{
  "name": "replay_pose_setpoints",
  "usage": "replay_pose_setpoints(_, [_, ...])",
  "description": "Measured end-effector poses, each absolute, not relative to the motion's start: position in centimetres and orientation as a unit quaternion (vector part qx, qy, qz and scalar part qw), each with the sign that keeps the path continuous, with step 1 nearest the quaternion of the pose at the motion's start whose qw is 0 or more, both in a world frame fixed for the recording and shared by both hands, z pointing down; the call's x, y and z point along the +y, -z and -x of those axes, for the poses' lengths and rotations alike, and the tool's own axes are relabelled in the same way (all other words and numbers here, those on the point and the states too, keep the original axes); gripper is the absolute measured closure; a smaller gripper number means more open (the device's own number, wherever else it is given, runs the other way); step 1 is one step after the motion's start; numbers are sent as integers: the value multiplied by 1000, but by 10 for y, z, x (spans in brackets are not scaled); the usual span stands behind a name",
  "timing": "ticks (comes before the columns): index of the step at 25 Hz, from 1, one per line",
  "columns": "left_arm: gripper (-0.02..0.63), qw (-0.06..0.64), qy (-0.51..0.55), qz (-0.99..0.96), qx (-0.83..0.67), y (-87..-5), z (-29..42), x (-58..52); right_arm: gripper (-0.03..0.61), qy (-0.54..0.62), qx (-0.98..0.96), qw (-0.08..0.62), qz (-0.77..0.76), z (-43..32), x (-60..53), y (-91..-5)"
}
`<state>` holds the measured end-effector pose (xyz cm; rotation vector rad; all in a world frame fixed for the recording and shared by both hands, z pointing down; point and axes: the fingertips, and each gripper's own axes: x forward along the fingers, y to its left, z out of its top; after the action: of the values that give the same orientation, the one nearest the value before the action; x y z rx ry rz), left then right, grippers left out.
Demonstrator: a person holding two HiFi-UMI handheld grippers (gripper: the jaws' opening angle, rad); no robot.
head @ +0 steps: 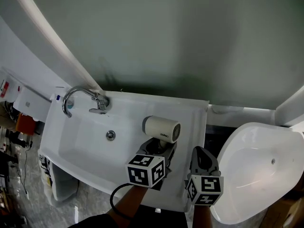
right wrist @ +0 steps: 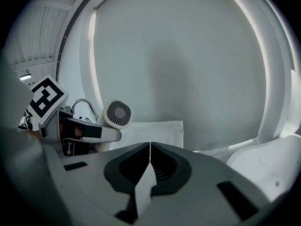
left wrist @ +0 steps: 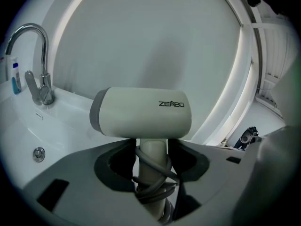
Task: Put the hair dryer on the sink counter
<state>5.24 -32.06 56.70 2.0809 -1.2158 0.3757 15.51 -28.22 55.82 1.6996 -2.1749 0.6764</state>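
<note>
Left gripper [head: 159, 148] clamped on ZEABO hair dryer [head: 162, 128] by its cord-wrapped handle, over sink counter [head: 192, 122], right of basin [head: 90, 144]. Right gripper [head: 203, 155] pinched shut, empty. Looks like mid-placing; next up: lower gently, then let go.

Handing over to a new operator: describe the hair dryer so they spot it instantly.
Find the white sink counter, chrome faucet at its left. Over its right part the left gripper clamps the hair dryer: the only cream barrel, grey cord wound round its handle.
</note>
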Motion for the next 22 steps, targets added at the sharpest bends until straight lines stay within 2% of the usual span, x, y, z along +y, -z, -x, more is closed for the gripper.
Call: replay_pose_setpoints(22, [399, 408, -274, -739, -461, -662, -66, -343, 557, -291, -757, 163, -561, -136, -292, -612])
